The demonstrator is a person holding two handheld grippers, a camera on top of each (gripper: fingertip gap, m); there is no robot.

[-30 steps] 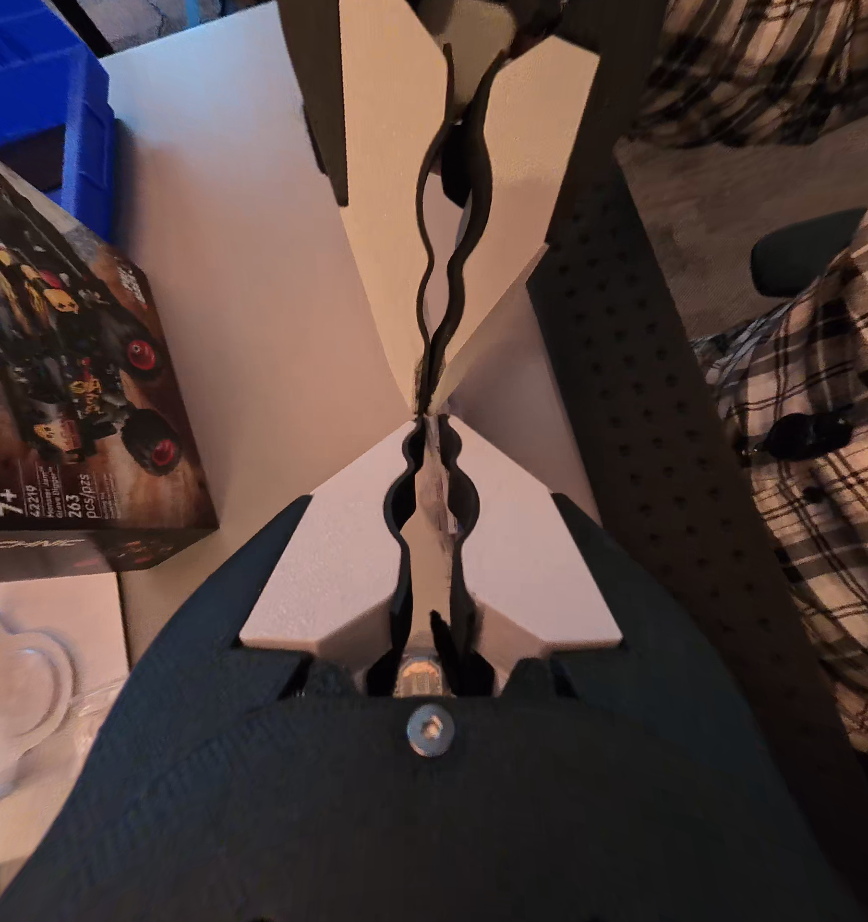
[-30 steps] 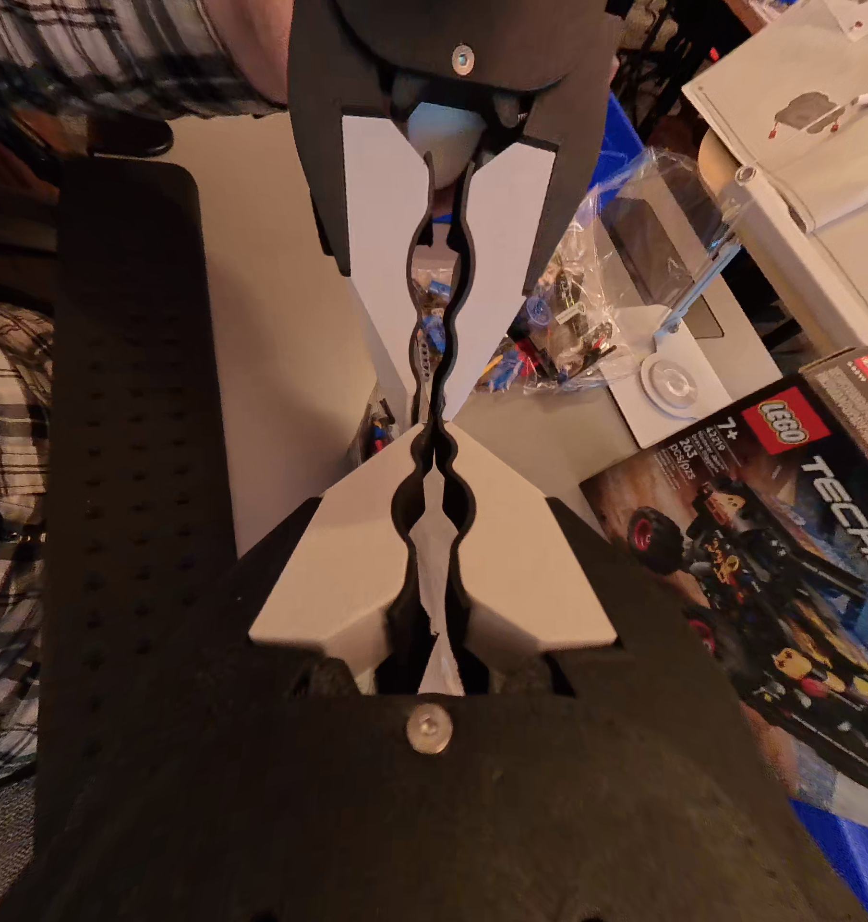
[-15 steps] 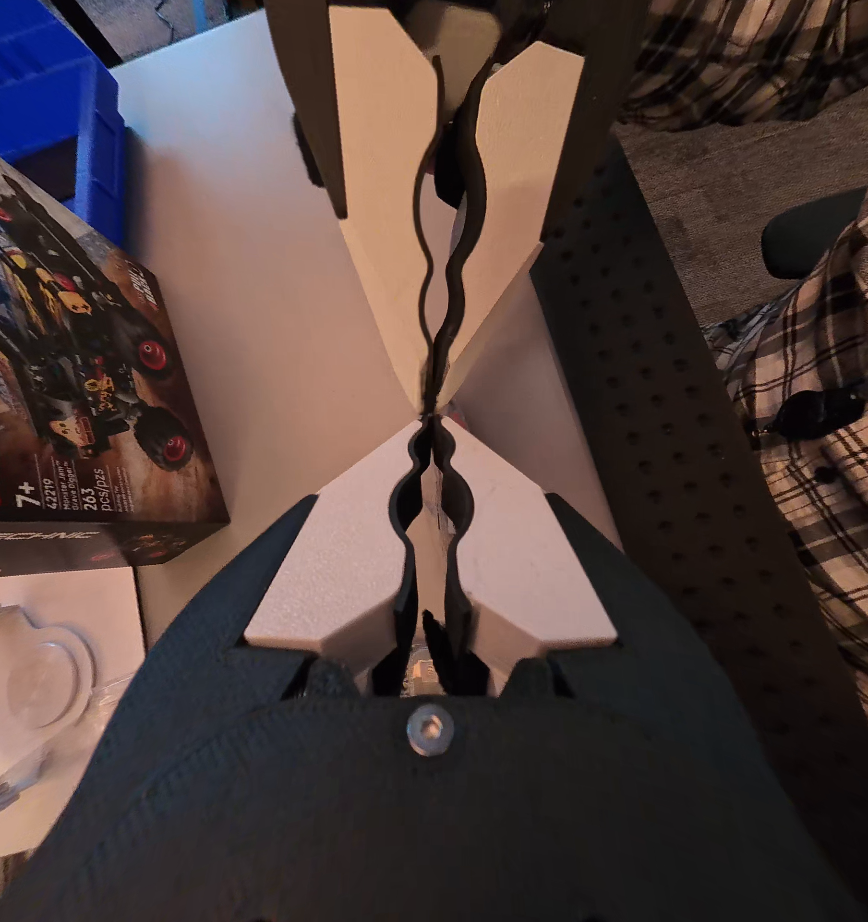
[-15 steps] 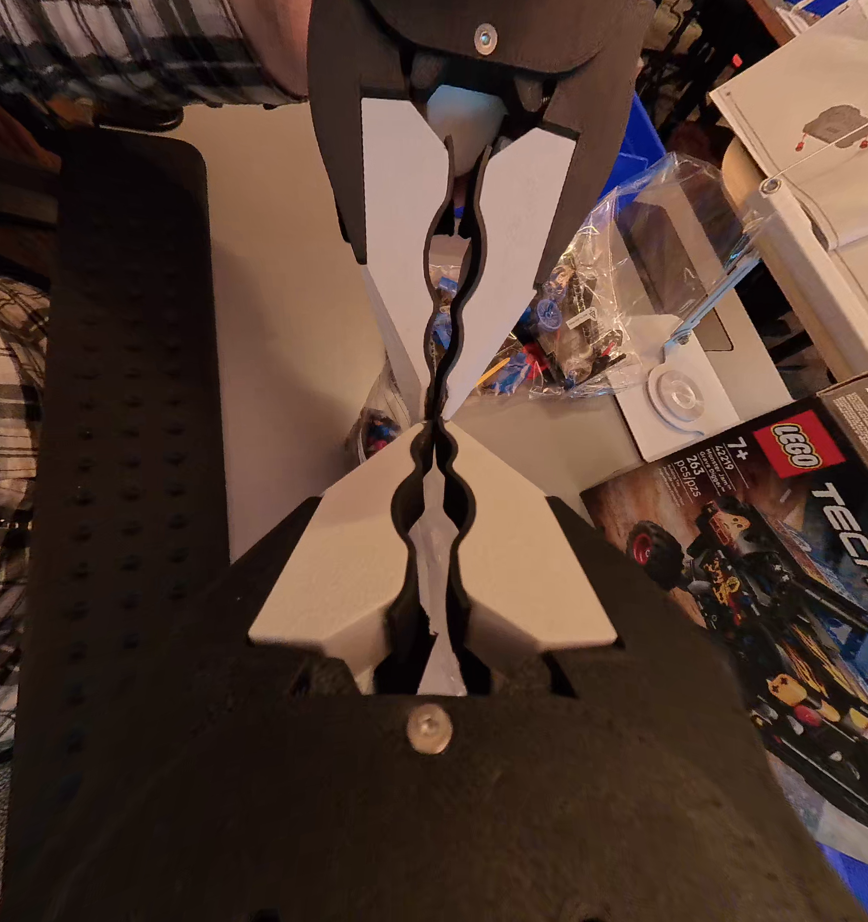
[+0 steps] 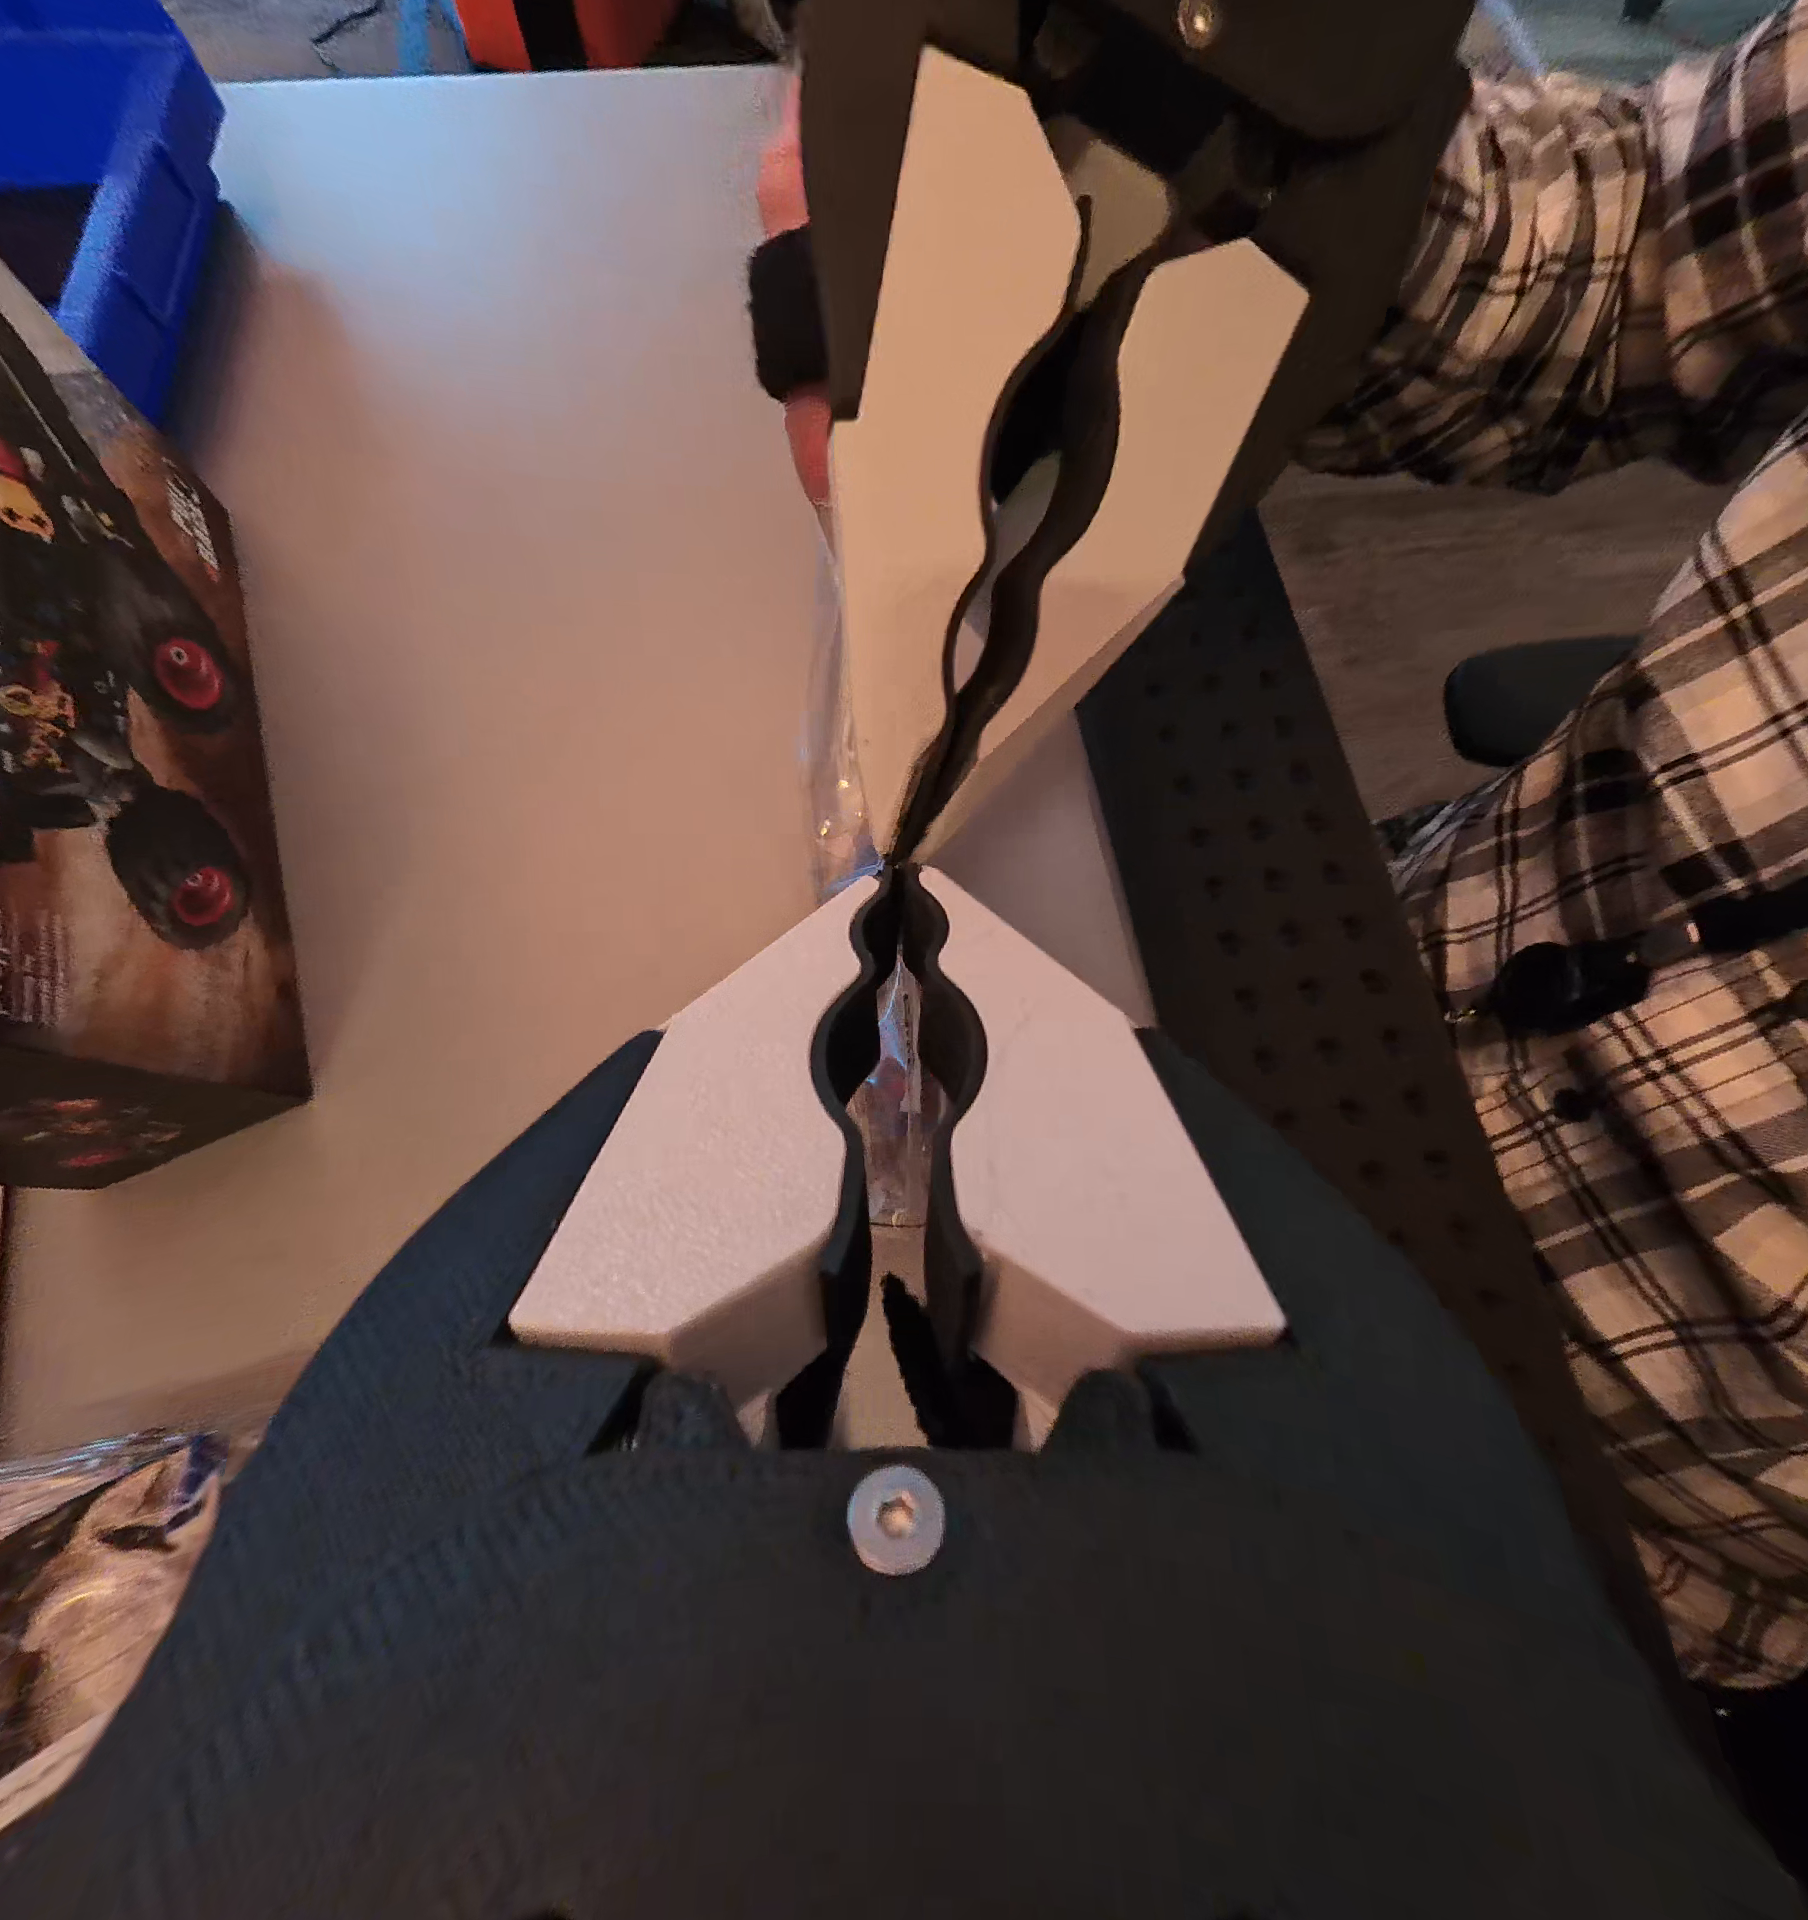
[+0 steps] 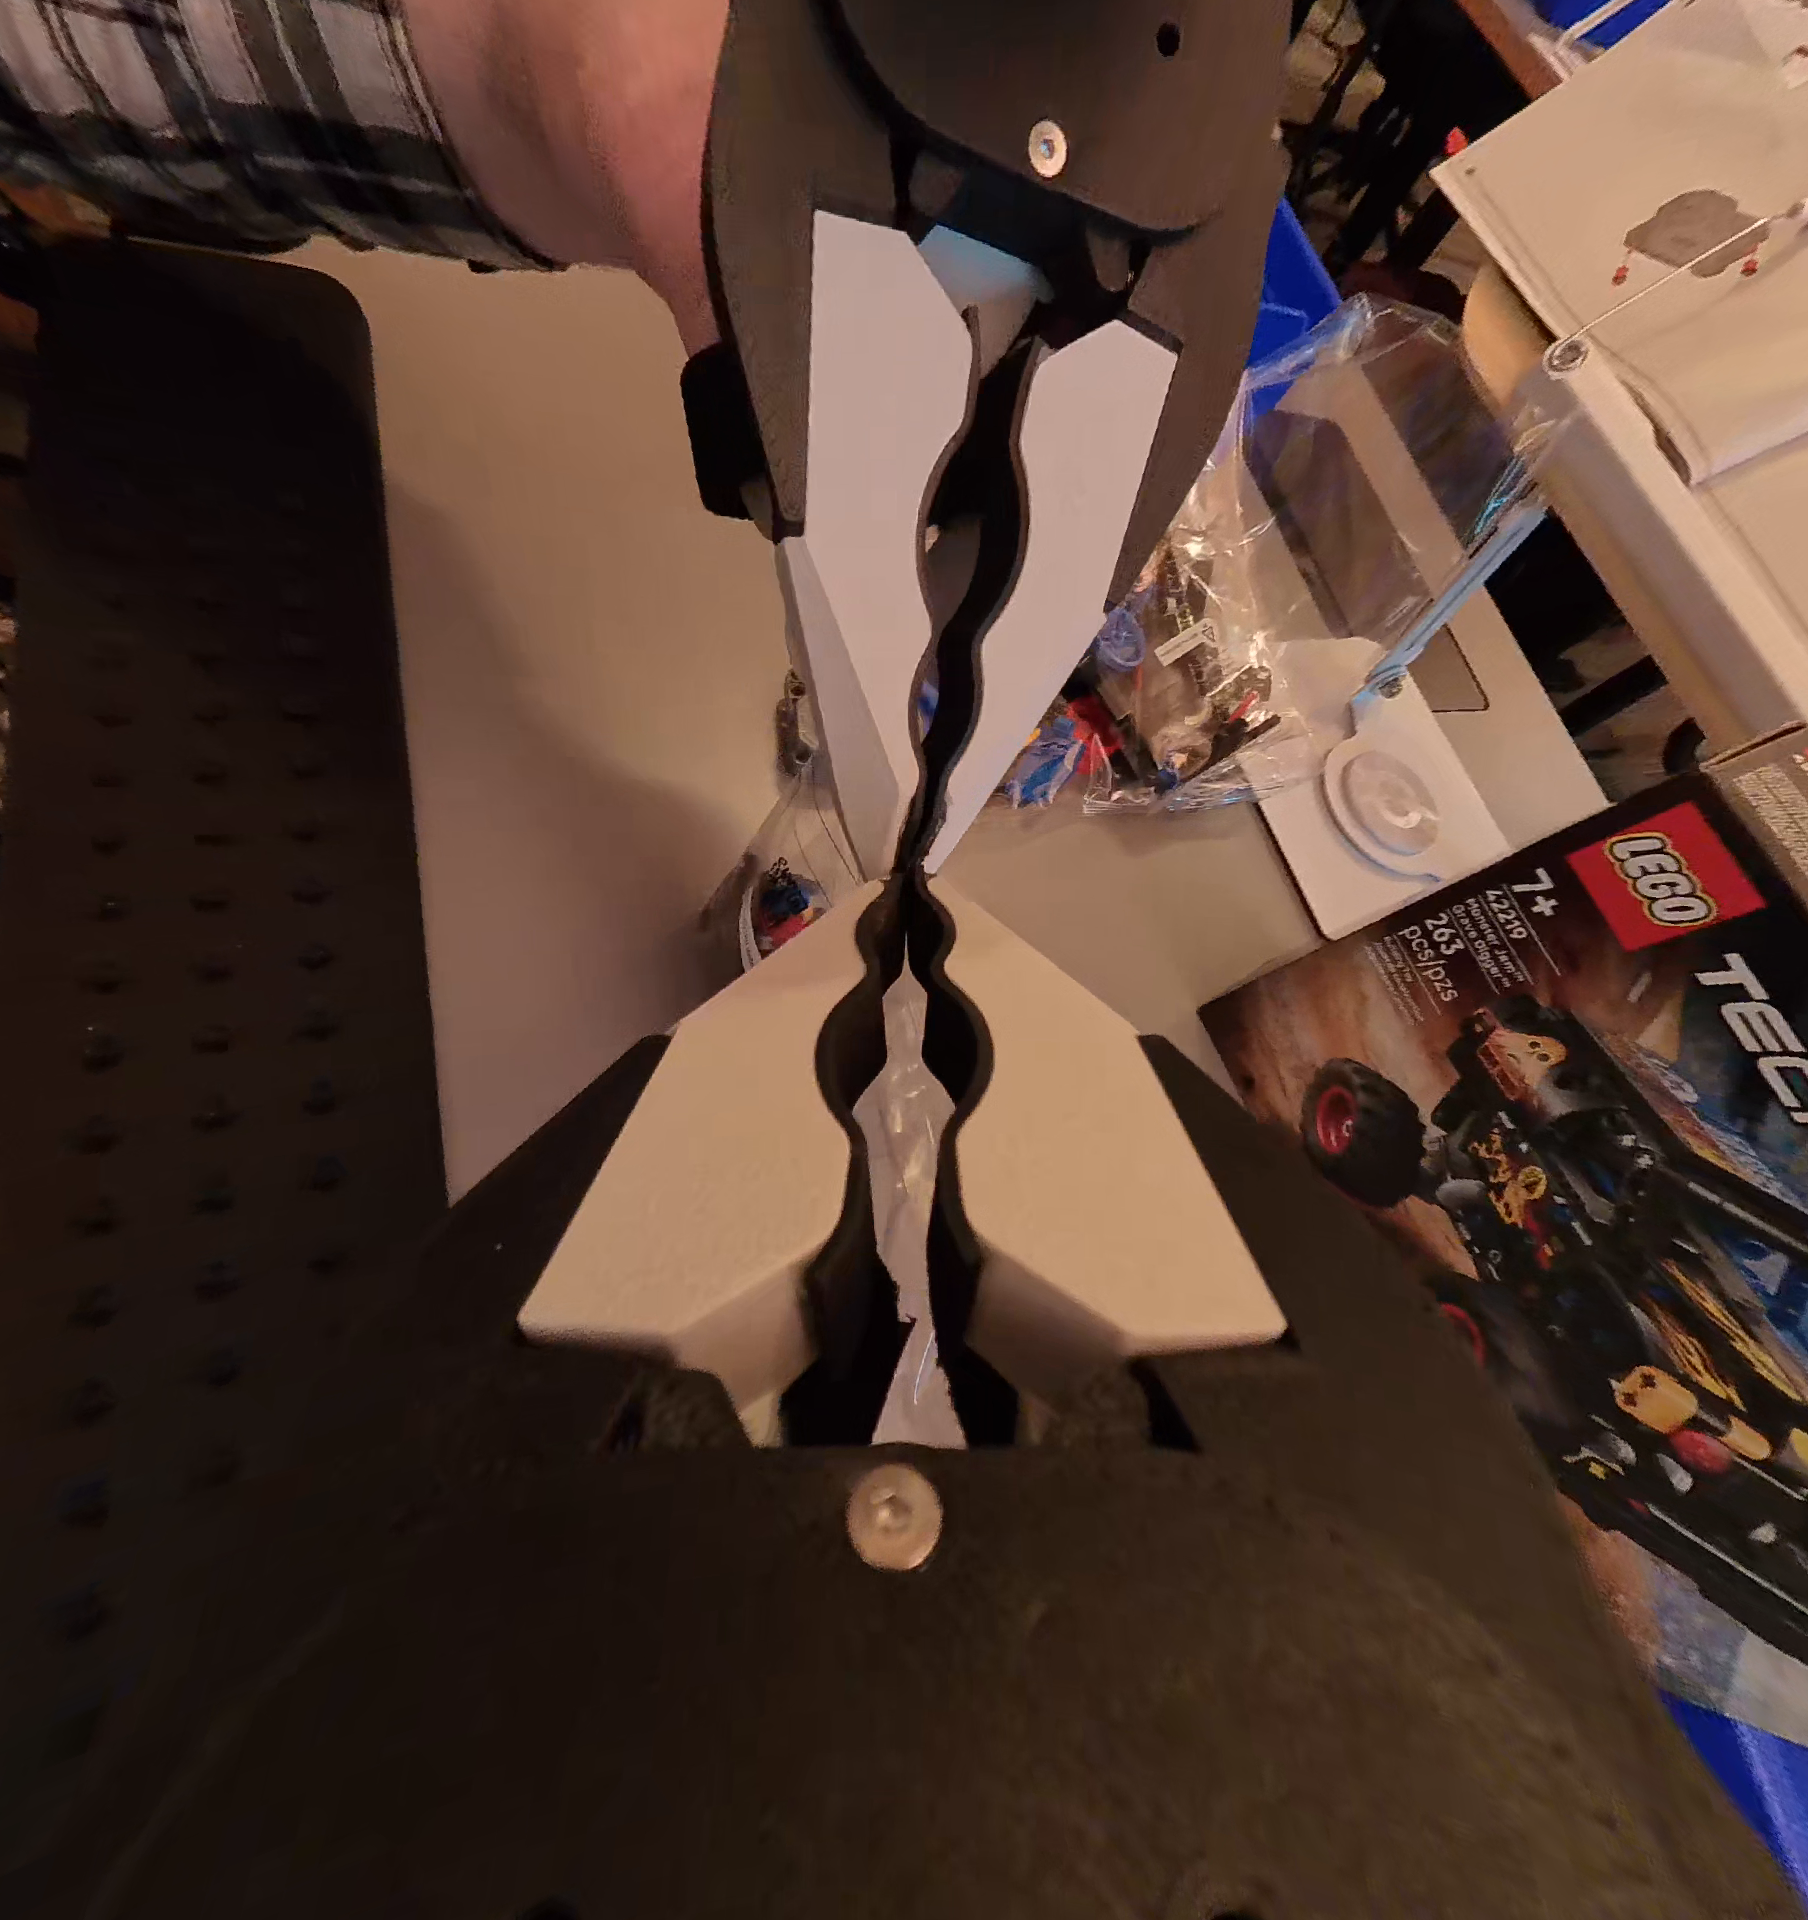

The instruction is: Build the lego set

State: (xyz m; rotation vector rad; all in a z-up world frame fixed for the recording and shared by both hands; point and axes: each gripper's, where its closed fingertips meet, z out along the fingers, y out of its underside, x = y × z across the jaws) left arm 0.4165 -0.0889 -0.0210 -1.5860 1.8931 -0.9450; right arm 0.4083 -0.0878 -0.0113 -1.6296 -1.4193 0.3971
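My left gripper [image 5: 898,881] and right gripper [image 6: 906,896] meet tip to tip above the white table [image 5: 526,520]. Both are shut on the same small clear plastic bag [image 5: 835,727]. Its film shows between the left fingers and hangs beside the right gripper's fingers [image 5: 941,540]. In the right wrist view the bag [image 6: 775,906] holds small red and blue pieces, and crumpled film runs between my right fingers. The left gripper's fingers [image 6: 879,540] come in from above, held by a hand in a plaid sleeve.
The Lego set box [image 6: 1606,1143] lies right of the grippers, and it also shows in the left wrist view [image 5: 100,727]. A larger clear bag of parts [image 6: 1201,675] rests against a white box [image 6: 1419,790]. A black perforated mat [image 6: 204,831] lies along the table's edge. A blue bin [image 5: 79,208] stands behind the set box.
Both grippers stay shut tip to tip on the bag. They have twisted against each other, so the facing gripper now leans to the right. More of the bag's film shows beside the tips.
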